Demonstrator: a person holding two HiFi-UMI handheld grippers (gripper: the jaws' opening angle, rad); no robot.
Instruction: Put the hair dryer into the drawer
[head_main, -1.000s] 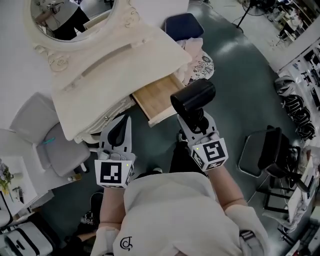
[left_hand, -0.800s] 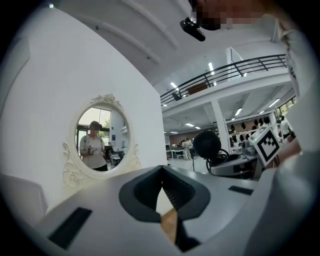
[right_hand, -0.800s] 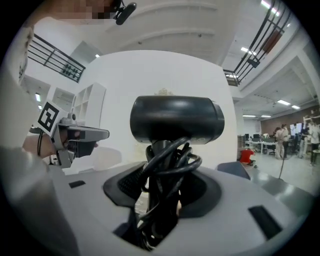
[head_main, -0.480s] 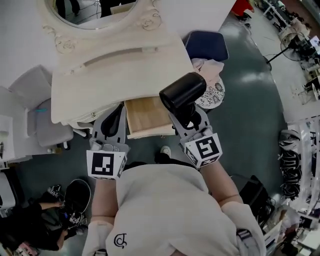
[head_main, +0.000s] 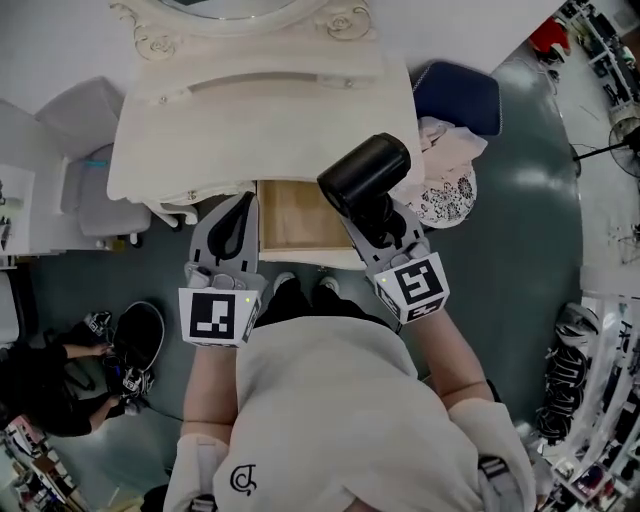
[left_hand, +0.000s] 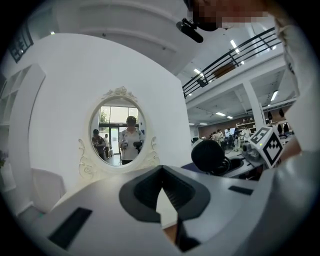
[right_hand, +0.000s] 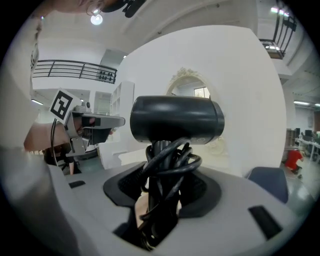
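The black hair dryer (head_main: 365, 175) stands upright by its handle, cord wound round it, with my right gripper (head_main: 381, 226) shut on that handle. In the right gripper view the hair dryer's barrel (right_hand: 177, 119) lies crosswise above the jaws of the right gripper (right_hand: 159, 200). The open wooden drawer (head_main: 290, 215) juts from the cream dressing table (head_main: 250, 110), just left of and below the dryer. My left gripper (head_main: 240, 207) hovers by the drawer's left edge, its left gripper jaws (left_hand: 161, 172) shut with nothing between them. The hair dryer (left_hand: 208, 156) shows at its right.
An oval mirror (left_hand: 120, 127) tops the dressing table. A grey chair (head_main: 95, 190) stands left of it, a dark blue stool (head_main: 455, 95) and a heap of cloth (head_main: 445, 180) to the right. A person (head_main: 45, 385) crouches on the floor at lower left.
Both grippers have swung round towards the dressing table, which now lies square ahead with the drawer between them. The dryer stays held in the right gripper.
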